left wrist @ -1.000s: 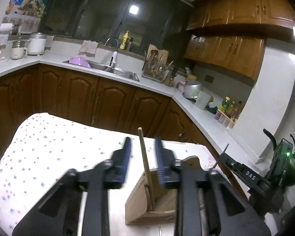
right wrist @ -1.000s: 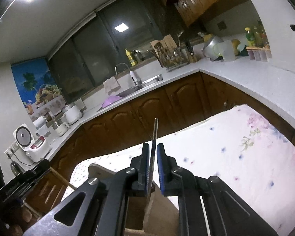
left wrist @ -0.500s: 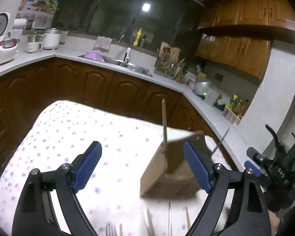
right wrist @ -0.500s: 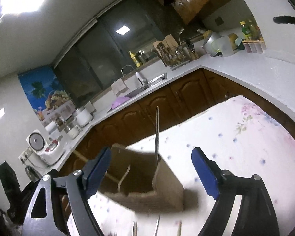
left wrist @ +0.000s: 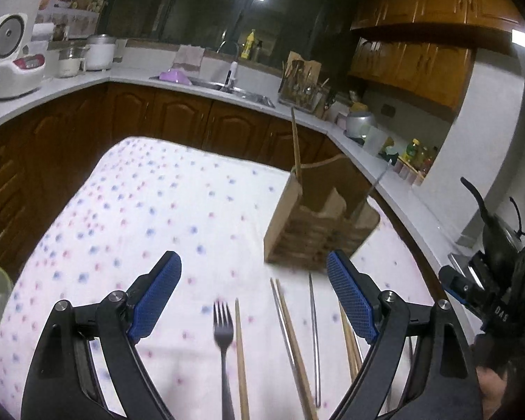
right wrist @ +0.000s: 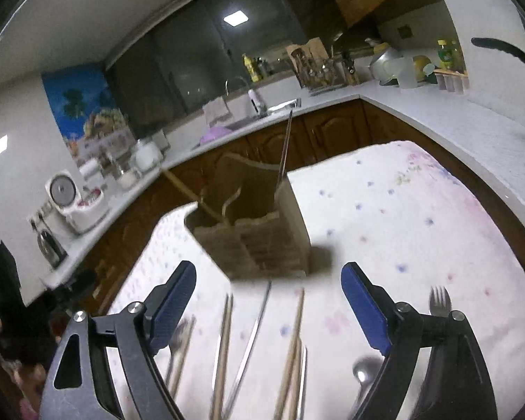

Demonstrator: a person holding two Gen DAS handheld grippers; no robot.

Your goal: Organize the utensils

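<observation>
Left gripper [left wrist: 253,299] and right gripper [right wrist: 267,306] both spread wide, empty. Below: fork [left wrist: 223,329], wooden chopsticks [left wrist: 240,357], metal chopsticks [left wrist: 314,329] along near table edge; wooden holder [left wrist: 315,224] beyond, mid-table. Thin, stiff, light; metal ones likely slippery: pinch mid-shaft.

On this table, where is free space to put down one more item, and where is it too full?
Free: the dotted cloth left of the wooden holder, up to the far edge. Crowded: the near strip before the holder, with the fork and chopsticks lying side by side.
</observation>
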